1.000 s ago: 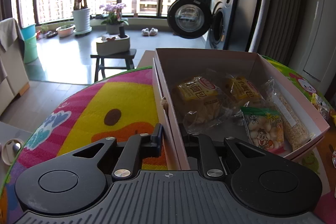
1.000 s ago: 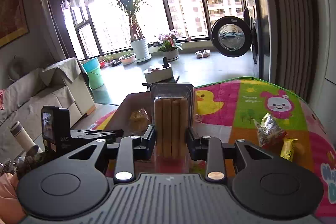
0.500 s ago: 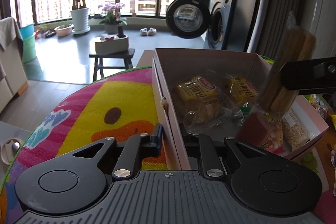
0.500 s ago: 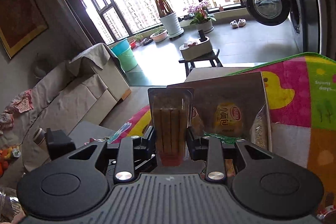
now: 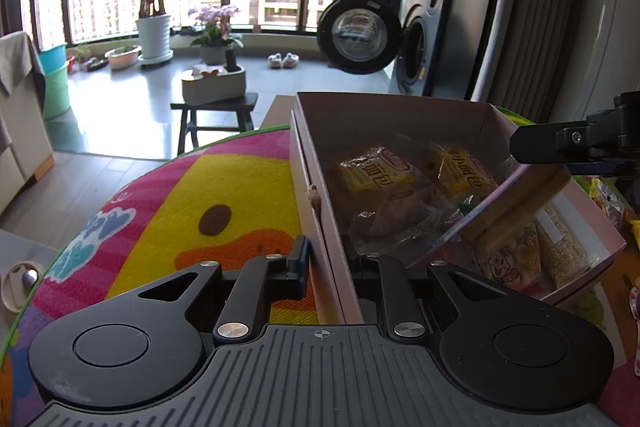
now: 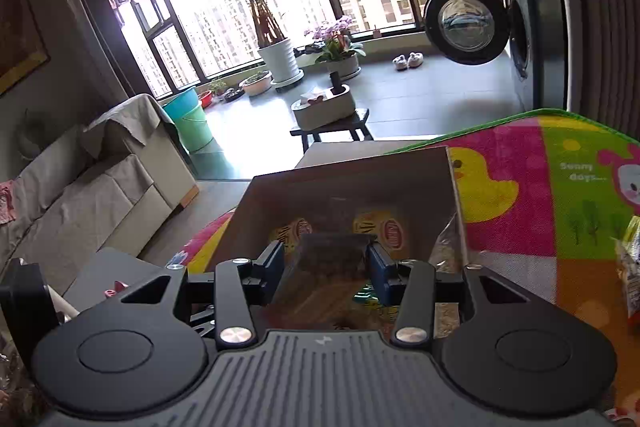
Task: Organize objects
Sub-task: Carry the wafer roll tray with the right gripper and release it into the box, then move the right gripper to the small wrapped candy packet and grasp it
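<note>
Setting: living room with tall windows; a counter covered by a colourful cartoon mat [image 5: 224, 195].
Biscuit pack [image 5: 516, 203]: clear tray of long biscuits, tilted inside the pink box [image 5: 400, 111], lying over the other snacks, lower end toward the left gripper.
Box contents: two yellow bread packets [image 5: 376, 175], a cartoon snack bag [image 5: 508, 259] and a grain bag [image 5: 560, 247] along the right wall.
Right gripper [image 6: 326, 263]: above the box; fingers spread wide to either side of the pack, contact not discernible.
Left gripper [image 5: 326, 259]: fingers clamped on the box's near left wall, one inside, one outside.
Periphery: loose wrapped snacks [image 6: 628, 267] on the mat, right of the box.
</note>
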Demonstrator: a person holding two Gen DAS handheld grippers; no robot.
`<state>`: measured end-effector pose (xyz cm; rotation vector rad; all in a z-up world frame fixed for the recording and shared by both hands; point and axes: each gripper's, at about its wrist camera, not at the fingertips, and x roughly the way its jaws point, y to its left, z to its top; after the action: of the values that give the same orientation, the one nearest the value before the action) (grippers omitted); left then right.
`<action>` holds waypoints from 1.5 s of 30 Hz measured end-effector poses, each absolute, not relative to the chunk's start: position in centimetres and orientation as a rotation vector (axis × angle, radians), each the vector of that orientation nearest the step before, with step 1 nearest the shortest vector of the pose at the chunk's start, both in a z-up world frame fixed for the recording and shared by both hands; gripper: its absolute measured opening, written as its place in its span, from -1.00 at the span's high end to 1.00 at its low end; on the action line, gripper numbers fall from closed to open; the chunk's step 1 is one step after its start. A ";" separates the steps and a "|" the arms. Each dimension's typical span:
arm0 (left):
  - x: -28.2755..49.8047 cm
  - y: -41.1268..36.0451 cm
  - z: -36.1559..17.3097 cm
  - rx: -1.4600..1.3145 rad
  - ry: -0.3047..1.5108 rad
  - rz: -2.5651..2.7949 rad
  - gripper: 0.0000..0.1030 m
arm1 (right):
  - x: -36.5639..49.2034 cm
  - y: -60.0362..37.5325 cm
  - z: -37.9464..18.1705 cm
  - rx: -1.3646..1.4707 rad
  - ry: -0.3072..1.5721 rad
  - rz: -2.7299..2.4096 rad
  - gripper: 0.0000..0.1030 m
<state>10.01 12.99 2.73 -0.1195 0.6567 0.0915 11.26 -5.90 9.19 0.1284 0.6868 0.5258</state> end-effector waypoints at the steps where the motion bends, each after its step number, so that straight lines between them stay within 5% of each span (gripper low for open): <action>1: 10.0 13.0 2.7 -0.119 0.656 0.092 0.65 | 11.1 -6.2 9.2 0.111 0.676 0.497 0.11; 6: 10.0 13.1 2.8 -0.121 0.657 0.091 0.65 | 9.8 -9.2 9.0 0.104 0.641 0.415 -0.08; 13: 10.0 13.1 2.8 -0.121 0.657 0.092 0.65 | 6.9 -16.0 8.2 0.076 0.616 0.225 -0.74; 21: 9.8 13.1 2.8 -0.121 0.660 0.102 0.66 | 3.2 -22.0 5.0 0.032 0.713 0.085 -0.95; 27: 9.8 12.8 2.8 -0.116 0.667 0.109 0.67 | 4.2 -22.9 3.4 0.032 0.699 -0.008 -0.93; 32: 9.7 12.8 2.9 -0.114 0.669 0.111 0.67 | 7.5 -23.3 3.2 0.038 0.702 -0.040 -0.46; 45: 9.7 12.8 2.9 -0.118 0.669 0.107 0.66 | 17.2 -20.4 2.9 -0.075 0.763 0.098 -0.54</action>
<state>9.65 12.76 2.92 -0.1185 0.6689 0.1067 17.16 -20.42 2.85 -0.0752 0.7626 0.0979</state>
